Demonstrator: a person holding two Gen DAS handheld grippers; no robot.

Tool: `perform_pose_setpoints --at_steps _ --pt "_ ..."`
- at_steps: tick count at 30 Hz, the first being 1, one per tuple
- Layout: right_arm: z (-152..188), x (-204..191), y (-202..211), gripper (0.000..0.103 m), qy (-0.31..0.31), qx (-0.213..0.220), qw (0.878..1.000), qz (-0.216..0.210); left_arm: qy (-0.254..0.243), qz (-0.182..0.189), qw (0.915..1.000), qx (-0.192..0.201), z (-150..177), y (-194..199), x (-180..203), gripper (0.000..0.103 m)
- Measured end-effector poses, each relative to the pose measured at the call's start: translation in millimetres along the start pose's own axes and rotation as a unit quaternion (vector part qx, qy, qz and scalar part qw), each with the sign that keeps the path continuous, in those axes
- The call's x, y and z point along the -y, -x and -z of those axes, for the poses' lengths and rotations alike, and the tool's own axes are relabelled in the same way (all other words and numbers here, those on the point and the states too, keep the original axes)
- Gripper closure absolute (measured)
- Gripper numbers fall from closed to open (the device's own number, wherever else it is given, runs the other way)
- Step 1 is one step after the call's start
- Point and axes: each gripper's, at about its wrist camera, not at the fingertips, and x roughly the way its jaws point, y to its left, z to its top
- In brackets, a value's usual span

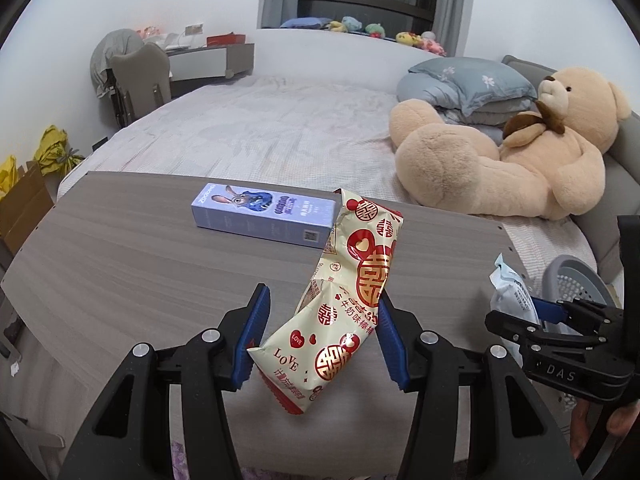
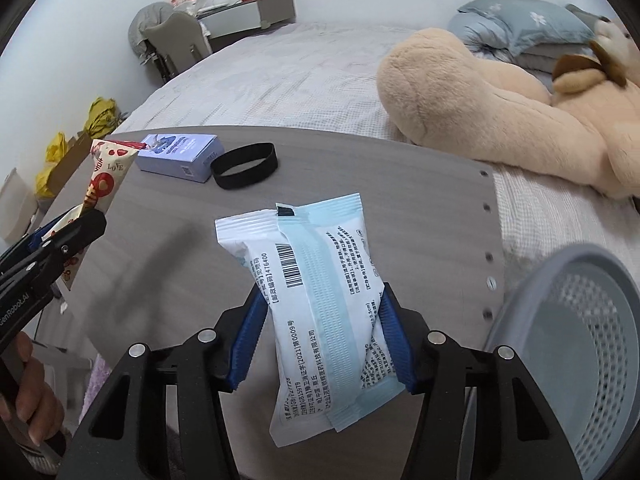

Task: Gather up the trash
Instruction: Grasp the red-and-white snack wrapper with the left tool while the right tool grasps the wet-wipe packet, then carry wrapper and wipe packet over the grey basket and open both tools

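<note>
Left wrist view: the left gripper squeezes a cream snack wrapper with red hearts, lifted above the grey table. The right gripper pinches a blue and white packet just beside the grey basket. A purple box lies on the table.
</note>
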Motion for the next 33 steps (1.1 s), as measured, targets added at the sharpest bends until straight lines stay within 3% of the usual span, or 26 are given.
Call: perform_pose_setpoints --at_steps 14,21,33 --pt "63 19 72 0.049 -0.106 0.052 0.993 0.015 -0.051 0.036 0.998 0.007 22 31 38 0.052" --pt "90 53 107 0.049 -0.148 0.078 0.985 0.051 -0.085 0.064 0.9943 0.008 28 40 72 0.052" --pt "124 123 131 0.049 -0.217 0.098 0.966 0.097 -0.146 0.092 0.9848 -0.014 32 26 139 0.052"
